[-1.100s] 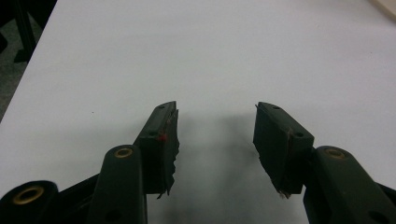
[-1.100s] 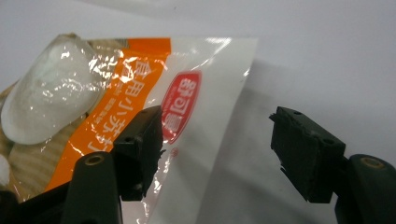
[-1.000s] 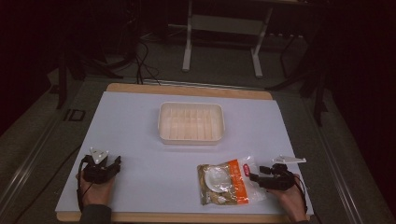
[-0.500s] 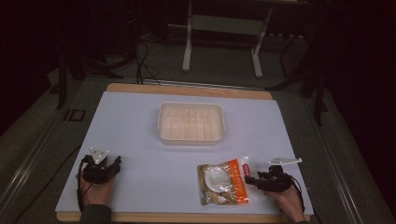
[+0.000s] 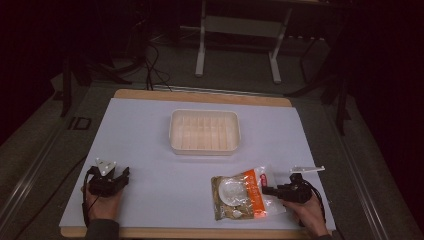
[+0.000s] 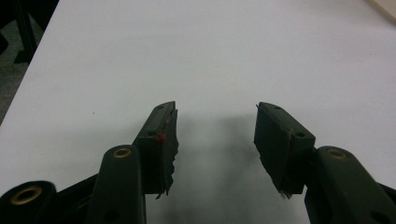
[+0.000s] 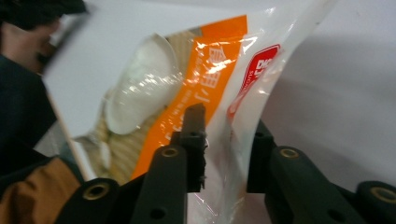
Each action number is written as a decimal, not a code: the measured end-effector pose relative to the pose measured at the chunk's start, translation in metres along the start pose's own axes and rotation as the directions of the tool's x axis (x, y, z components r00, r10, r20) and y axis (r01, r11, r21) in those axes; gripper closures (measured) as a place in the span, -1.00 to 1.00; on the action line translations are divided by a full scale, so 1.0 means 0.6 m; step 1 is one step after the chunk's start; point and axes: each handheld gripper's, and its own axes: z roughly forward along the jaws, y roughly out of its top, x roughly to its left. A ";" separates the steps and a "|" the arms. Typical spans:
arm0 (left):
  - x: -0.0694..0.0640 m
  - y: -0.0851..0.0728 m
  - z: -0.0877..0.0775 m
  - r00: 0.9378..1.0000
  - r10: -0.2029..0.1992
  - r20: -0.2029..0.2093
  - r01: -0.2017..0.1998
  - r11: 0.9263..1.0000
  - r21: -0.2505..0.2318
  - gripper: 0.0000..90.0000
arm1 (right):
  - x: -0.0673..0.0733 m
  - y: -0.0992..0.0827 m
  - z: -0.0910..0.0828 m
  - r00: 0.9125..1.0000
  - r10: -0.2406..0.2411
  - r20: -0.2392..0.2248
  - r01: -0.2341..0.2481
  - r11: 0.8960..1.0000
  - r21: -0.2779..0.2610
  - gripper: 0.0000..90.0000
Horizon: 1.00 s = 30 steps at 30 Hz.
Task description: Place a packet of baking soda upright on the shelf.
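Note:
A clear and orange snack bag (image 5: 242, 194) lies flat near the table's front edge, right of centre. My right gripper (image 5: 267, 190) reaches its right end from the right. In the right gripper view the bag (image 7: 154, 93) has its clear, red-printed edge between the jaws of that gripper (image 7: 226, 140). The jaws have just been closing around this edge, and a gap still shows between the pads. My left gripper (image 5: 122, 176) rests at the front left. In its own view it (image 6: 216, 135) stands open over the bare white tabletop with nothing between its fingers.
A shallow cream tray (image 5: 204, 112) with a ribbed bottom sits at the middle of the table, behind both hands. The white mat (image 5: 150, 130) ends in a wooden edge at front and back. Dark stands and cables lie on the floor beyond.
The right gripper's jaws have drawn in around the bag's right edge. Both hands stay where they were, and the bag has not moved.

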 end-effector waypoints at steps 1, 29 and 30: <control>0.000 0.000 0.000 1.000 0.000 0.000 0.000 1.000 0.002 0.08 | 0.001 0.002 -0.002 1.000 0.003 -0.009 -0.003 1.000 -0.002 0.78; 0.001 0.000 -0.001 1.000 -0.009 -0.001 0.009 1.000 -0.008 0.08 | 0.086 0.088 -0.009 0.996 -0.050 -0.078 0.051 0.999 0.009 1.00; 0.001 0.000 -0.001 1.000 -0.008 -0.001 0.008 1.000 -0.008 0.08 | 0.096 0.091 -0.009 0.994 -0.050 -0.098 0.049 0.999 -0.009 1.00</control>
